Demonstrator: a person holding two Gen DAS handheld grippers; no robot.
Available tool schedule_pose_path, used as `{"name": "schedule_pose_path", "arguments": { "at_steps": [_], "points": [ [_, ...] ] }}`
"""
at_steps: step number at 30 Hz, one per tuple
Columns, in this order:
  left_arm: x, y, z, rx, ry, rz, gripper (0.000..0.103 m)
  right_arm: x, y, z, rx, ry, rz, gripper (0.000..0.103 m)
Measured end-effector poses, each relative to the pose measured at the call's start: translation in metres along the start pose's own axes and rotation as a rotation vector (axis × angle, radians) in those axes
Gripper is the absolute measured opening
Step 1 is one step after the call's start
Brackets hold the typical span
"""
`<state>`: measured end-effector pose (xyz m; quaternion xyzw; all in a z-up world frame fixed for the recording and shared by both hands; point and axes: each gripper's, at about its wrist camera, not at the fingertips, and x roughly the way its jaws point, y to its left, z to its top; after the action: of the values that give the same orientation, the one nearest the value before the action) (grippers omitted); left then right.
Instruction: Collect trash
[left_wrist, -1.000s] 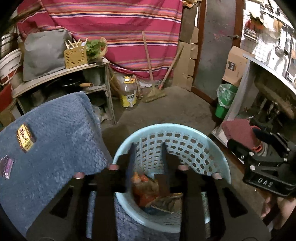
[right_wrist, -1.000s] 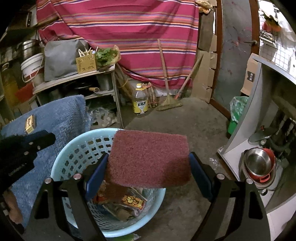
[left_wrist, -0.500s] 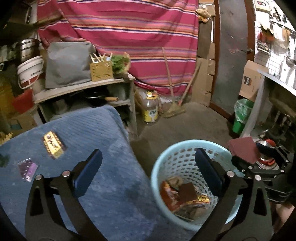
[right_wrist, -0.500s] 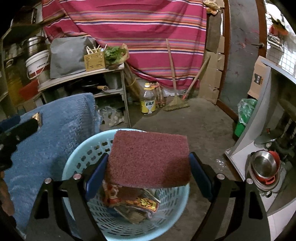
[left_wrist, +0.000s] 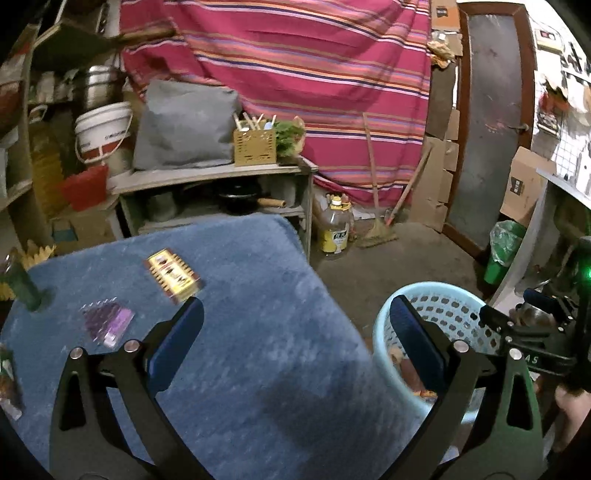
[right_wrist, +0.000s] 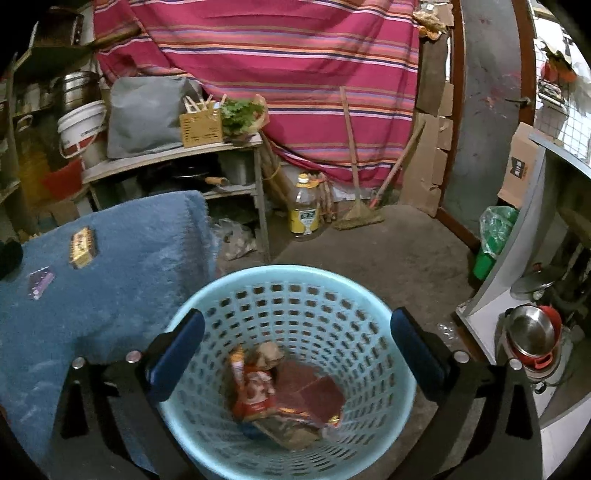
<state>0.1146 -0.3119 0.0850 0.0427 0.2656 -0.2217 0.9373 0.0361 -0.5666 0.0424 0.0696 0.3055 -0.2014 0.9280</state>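
Cluttered storeroom, striped red cloth hung behind, blue fleece blanket (left_wrist: 240, 332) draped over a raised surface beside a bare dirt floor. Left gripper (left_wrist: 295, 339) spread wide with nothing between its blue pads, hanging above the blanket and angled downward. Right gripper (right_wrist: 293, 341) likewise wide, jaws just opened and now empty, poised directly over the pale blue perforated basket (right_wrist: 402, 373). Inside the basket: a maroon scouring pad (right_wrist: 314, 395), flat and coarse-textured, lying on crumpled glossy wrappers (right_wrist: 255, 391). Still uncollected on the blanket: a gold packet (left_wrist: 173, 275), flat, rectangular and shiny, ahead of the left gripper and slightly toward its left finger, long axis running diagonally away toward the upper left; a purple wrapper (left_wrist: 107, 321), thin and crinkled, farther left and a little closer to the camera. Both pieces well apart from the right gripper and much nearer the left one, so probably the left hand's pick; likely a short reach forward and left, with the wrist rolled to bring the pads across the gold packet's narrow width. Soft pile beneath thin flat foil: risk of pinching fleece together with the packet. Beyond the blanket: wooden shelf (left_wrist: 207, 173), oil bottle (left_wrist: 334, 230), broom (left_wrist: 376, 206).
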Motion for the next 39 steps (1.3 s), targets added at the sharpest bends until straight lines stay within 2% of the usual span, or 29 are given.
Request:
{"name": "schedule_pose_path", "arguments": {
  "at_steps": [4, 8, 10, 11, 14, 17, 22, 26, 28, 32, 39],
  "points": [
    [-0.026, 0.027, -0.015, -0.006, -0.026, 0.056, 0.098, -0.033, 0.031, -0.003, 0.004, -0.061, 0.014, 0.099],
    [-0.064, 0.061, -0.039, 0.011, -0.078, 0.176, 0.098, -0.074, 0.069, -0.012, 0.013, -0.165, 0.054, 0.099],
    [-0.08, 0.077, -0.049, 0.006, -0.084, 0.183, 0.098, -0.091, 0.089, -0.019, 0.018, -0.201, 0.077, 0.099],
    [-0.092, 0.088, -0.057, 0.005, -0.09, 0.203, 0.098, -0.095, 0.096, -0.024, 0.024, -0.201, 0.097, 0.099],
    [-0.121, 0.115, -0.08, 0.002, -0.105, 0.28, 0.098, -0.096, 0.132, -0.042, 0.035, -0.11, 0.213, 0.099],
    [-0.143, 0.141, -0.099, -0.019, -0.098, 0.341, 0.098, -0.105, 0.169, -0.067, 0.019, -0.112, 0.242, 0.099],
    [-0.164, 0.179, -0.133, -0.065, -0.062, 0.358, 0.098, -0.128, 0.237, -0.11, -0.116, -0.163, 0.244, 0.099],
    [-0.176, 0.208, -0.165, -0.142, -0.054, 0.312, 0.098, -0.143, 0.263, -0.134, -0.15, -0.17, 0.286, 0.099],
    [-0.182, 0.213, -0.178, -0.163, -0.078, 0.301, 0.098, -0.15, 0.269, -0.142, -0.17, -0.183, 0.292, 0.099],
    [-0.184, 0.218, -0.194, -0.185, -0.08, 0.352, 0.098, -0.161, 0.275, -0.151, -0.225, -0.227, 0.274, 0.099],
    [-0.175, 0.22, -0.198, -0.201, -0.07, 0.396, 0.098, -0.168, 0.274, -0.149, -0.242, -0.296, 0.247, 0.099]
  ]
}}
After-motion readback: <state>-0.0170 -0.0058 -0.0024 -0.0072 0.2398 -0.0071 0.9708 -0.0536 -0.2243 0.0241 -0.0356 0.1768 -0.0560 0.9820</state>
